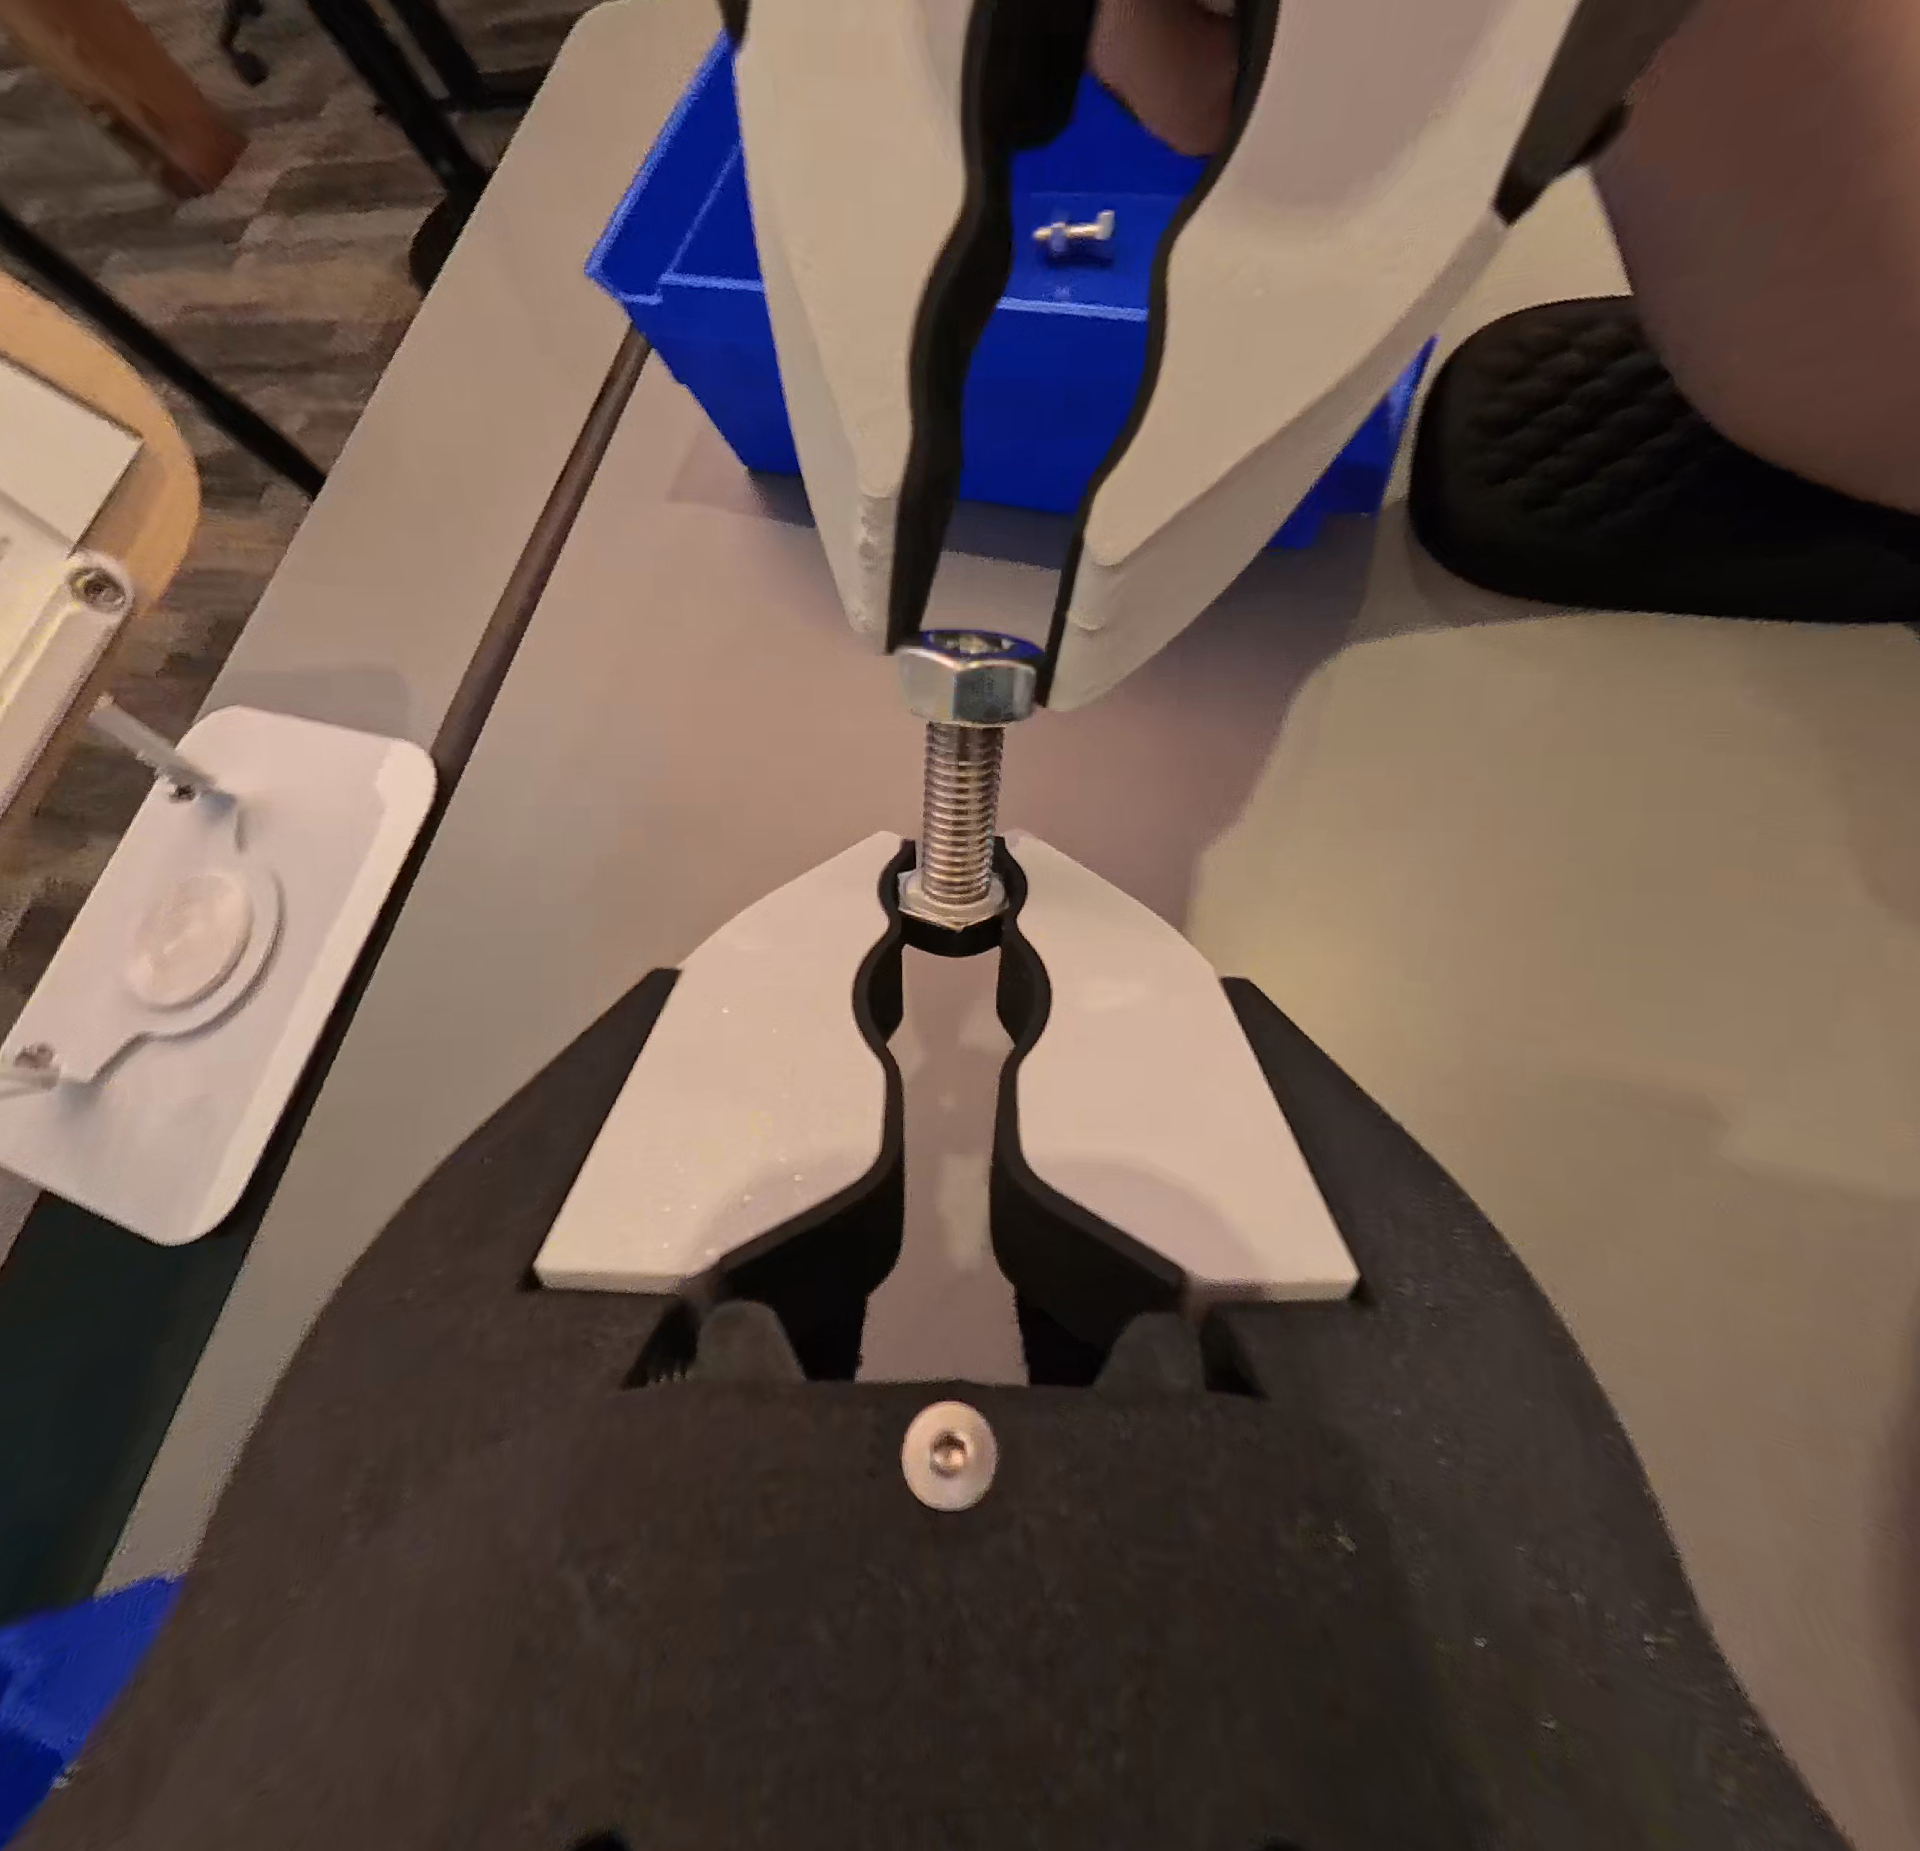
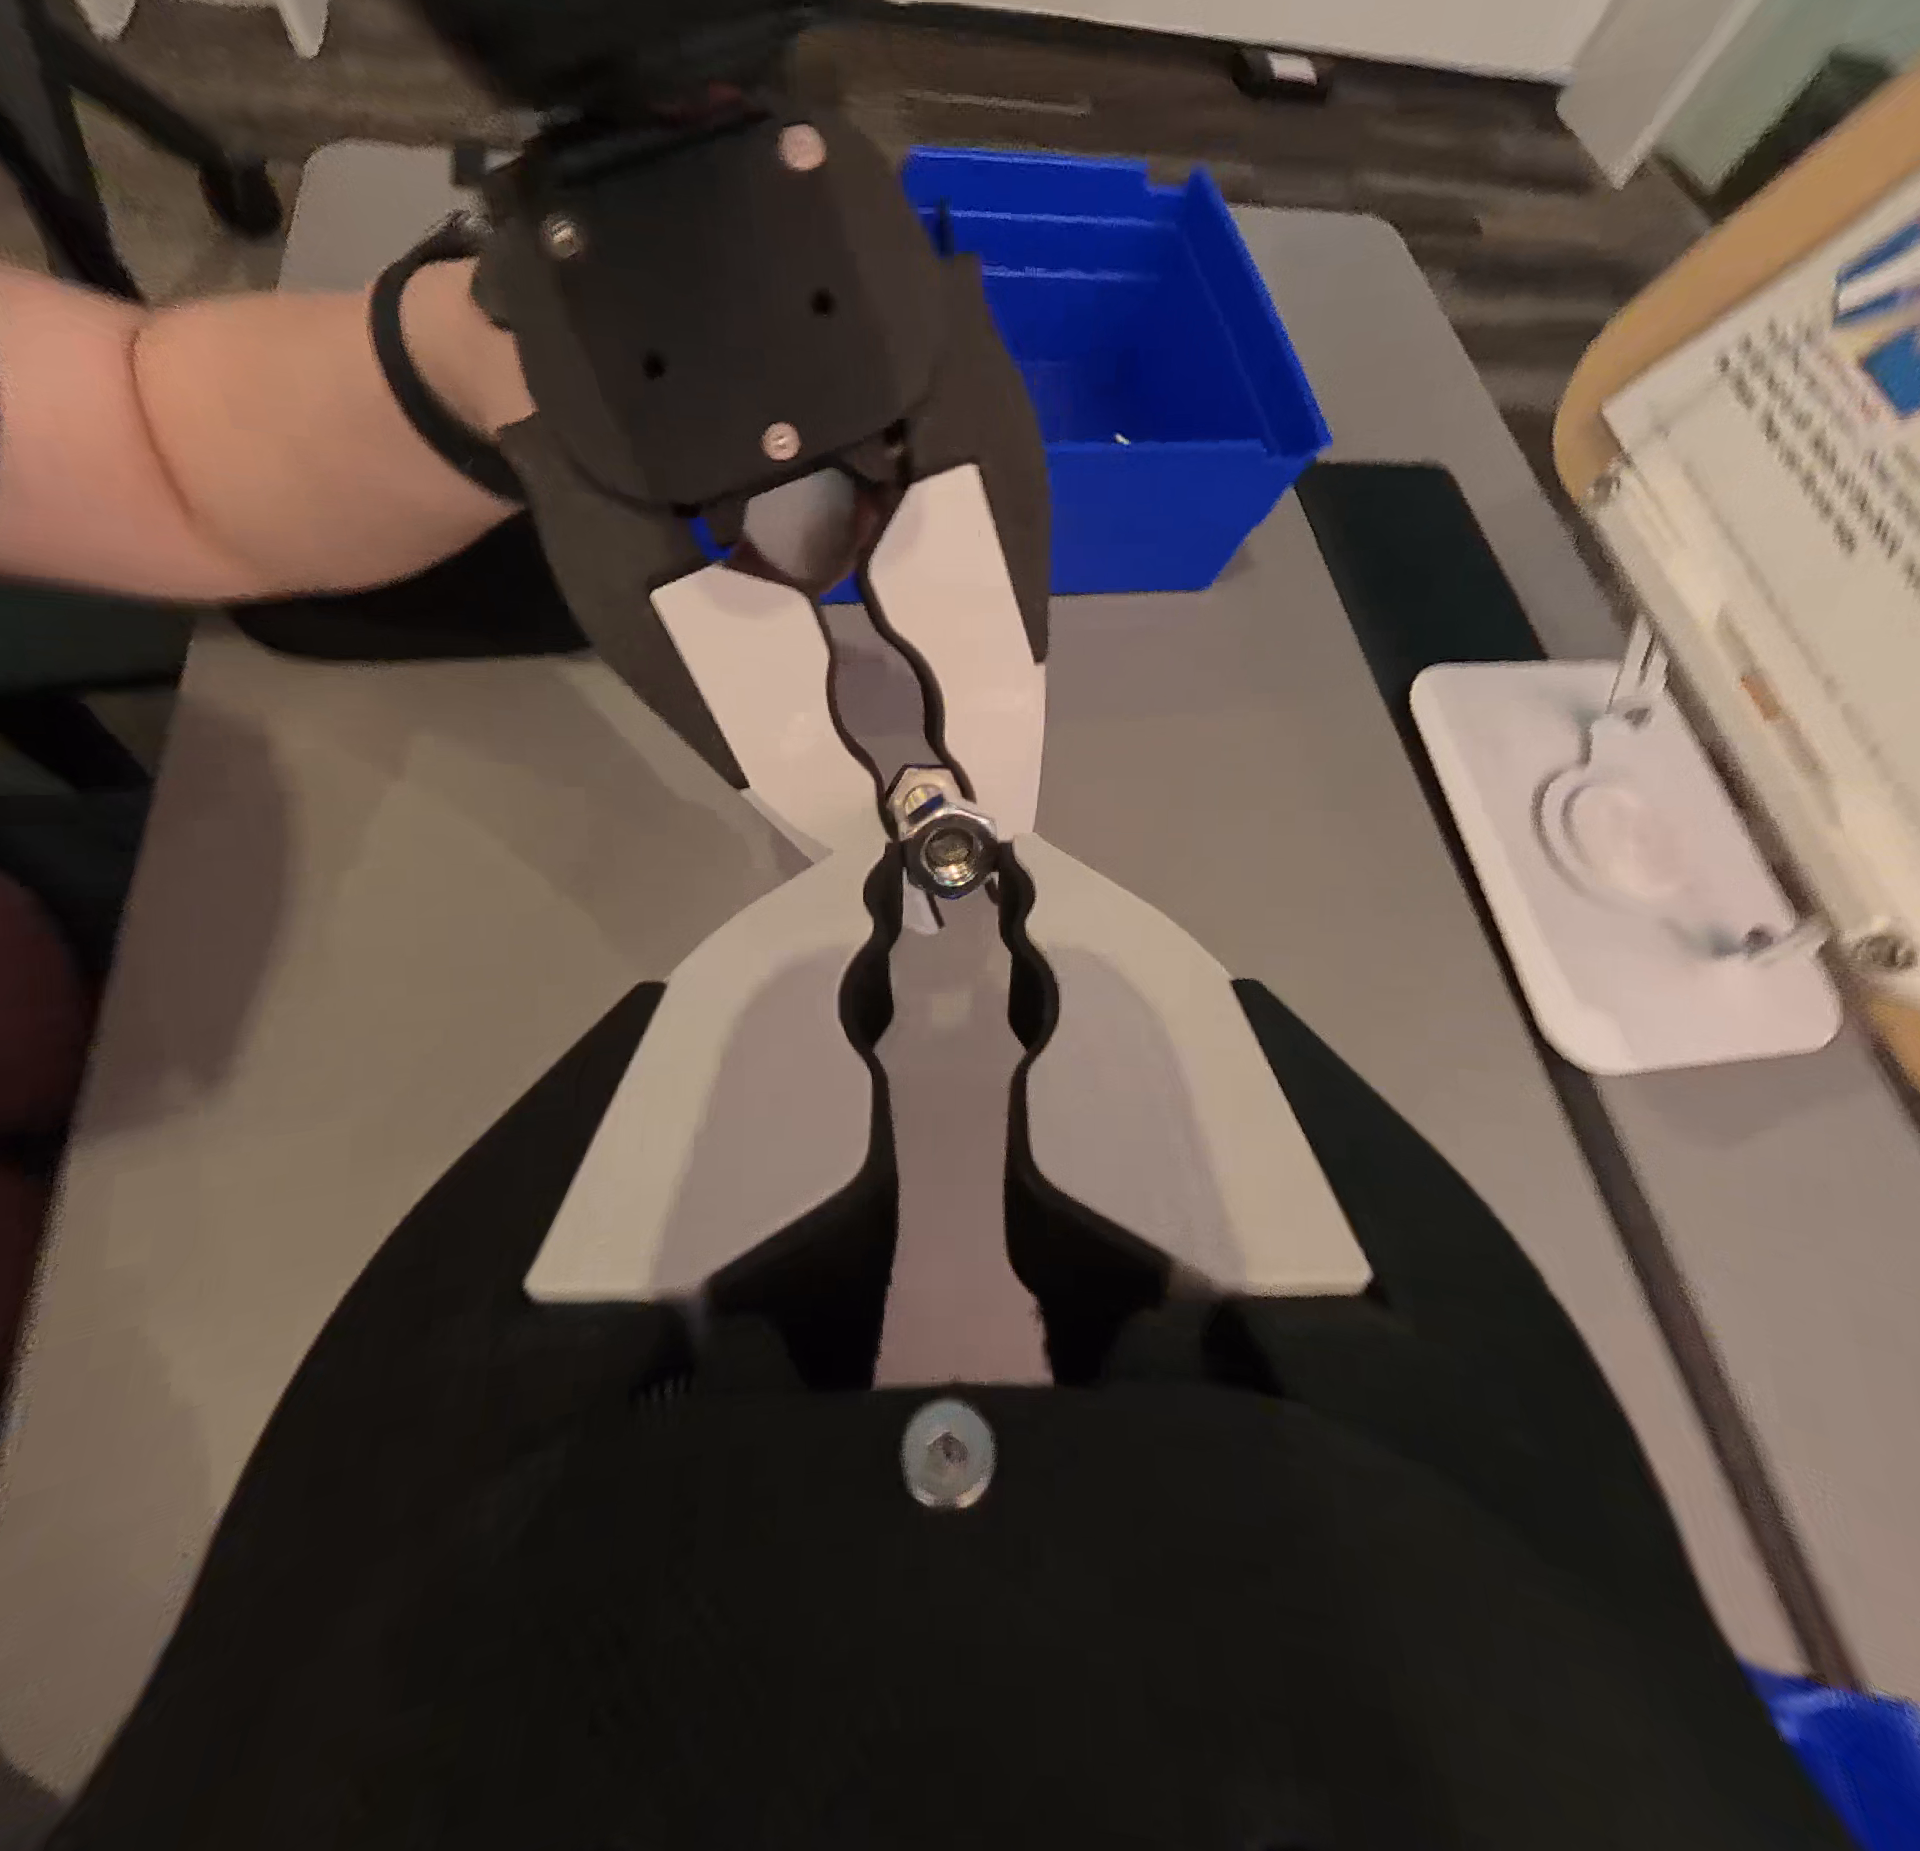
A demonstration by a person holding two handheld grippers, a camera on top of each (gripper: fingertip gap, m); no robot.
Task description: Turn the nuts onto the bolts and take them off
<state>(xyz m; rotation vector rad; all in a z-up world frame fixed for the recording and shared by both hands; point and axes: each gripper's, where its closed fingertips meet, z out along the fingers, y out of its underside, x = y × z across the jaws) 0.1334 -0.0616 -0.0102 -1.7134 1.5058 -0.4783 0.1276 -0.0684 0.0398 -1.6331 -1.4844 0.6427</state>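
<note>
A steel bolt (image 1: 951,793) hangs in the air over the grey table (image 1: 1455,866), held between both grippers. My left gripper (image 1: 951,866) is shut on the bolt's hexagonal head end (image 1: 951,908). My right gripper (image 1: 971,658) comes in from the opposite side and is shut on a hex nut (image 1: 966,684) at the far end of the thread. In the right wrist view the nut (image 2: 948,851) sits between my right gripper's tips (image 2: 945,866), with the bolt's end showing in its hole. The left gripper (image 2: 914,773) holds the head just behind it.
A blue bin (image 1: 1039,388) stands on the table behind the grippers, with a bolt and nut (image 1: 1075,238) lying inside; it also shows in the right wrist view (image 2: 1143,471). A white base plate (image 2: 1621,866) sits at the table's side. A person's forearm (image 2: 208,440) reaches in. Tip to tip, the grippers are about 5 centimetres apart.
</note>
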